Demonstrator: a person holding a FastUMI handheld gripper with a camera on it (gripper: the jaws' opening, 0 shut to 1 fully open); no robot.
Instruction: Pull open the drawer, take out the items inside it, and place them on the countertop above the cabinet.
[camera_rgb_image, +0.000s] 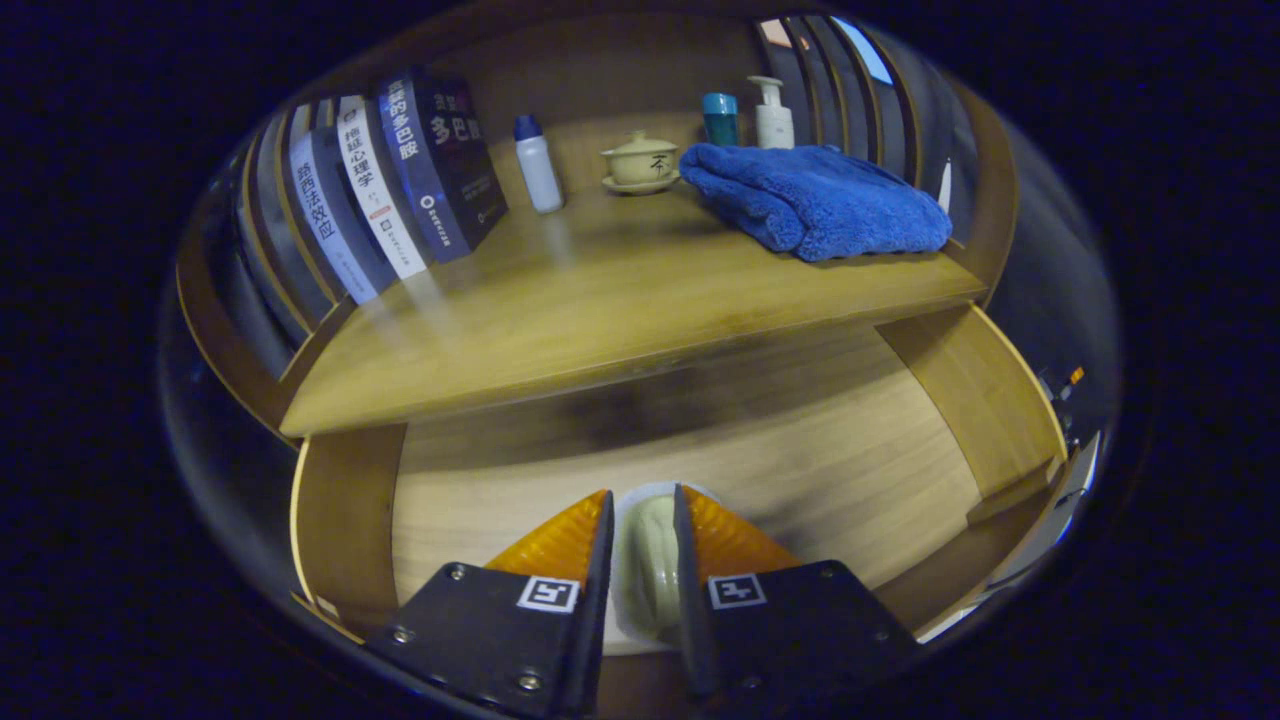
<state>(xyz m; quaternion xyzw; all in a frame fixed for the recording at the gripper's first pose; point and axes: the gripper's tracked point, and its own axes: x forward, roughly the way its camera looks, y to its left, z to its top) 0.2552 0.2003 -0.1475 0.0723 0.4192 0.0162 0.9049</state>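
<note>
Warm-lit wooden cabinet (640, 330), slatted side panels (860, 90) seen at both ends, plain wooden back panel (600, 70) behind, dim surroundings beyond.

Readable text sits mostly on the book spines leaning at the left end of the worktop (600, 300). White-spined book (375, 190): vertical Chinese title 拖延心理学. Blue-grey book (318, 205) left of it: 路西法效应 down the spine. Blue-spined book (415, 165): spine reads 的多巴胺 (top characters too dark to make out). Dark book cover (462, 150) next to it: 多巴 in large characters, rest cut off. Lidded tea bowl (640, 160) at the back carries one dark character, looks like 茶 (small, not certain). Hand-held gripper (645, 500): square black-and-white fiducial marker on each finger base, no letters. Bottles' labels unreadable.
</note>
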